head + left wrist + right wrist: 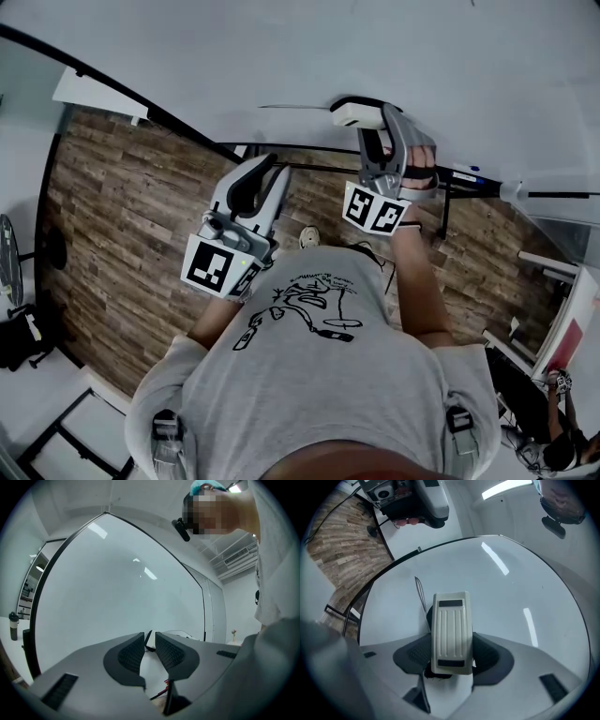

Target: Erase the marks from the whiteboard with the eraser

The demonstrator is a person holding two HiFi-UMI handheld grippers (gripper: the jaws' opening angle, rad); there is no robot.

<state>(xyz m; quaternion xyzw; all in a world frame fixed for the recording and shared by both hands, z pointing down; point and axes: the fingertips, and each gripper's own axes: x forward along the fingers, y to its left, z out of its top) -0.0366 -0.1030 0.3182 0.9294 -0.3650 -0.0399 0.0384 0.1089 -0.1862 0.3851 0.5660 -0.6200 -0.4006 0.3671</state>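
Right gripper: your jaws are clamped on the two long sides of the eraser, pads pressed tight against it
Eraser: cream ribbed back faces you, dark felt faces the whiteboard; in the head view it sits at the tip of your right gripper, against the board's lower edge
Marks: a thin dark looped line runs on the board just left of the eraser, its lower end going under the eraser's left edge
Left gripper: your jaws stand close together with only a thin slit between the pads, and nothing is held in it
Left gripper position: held lower and to the left of the right one in the head view, tips pointing at the board, apart from it
Floor: wood planks below the board's black frame
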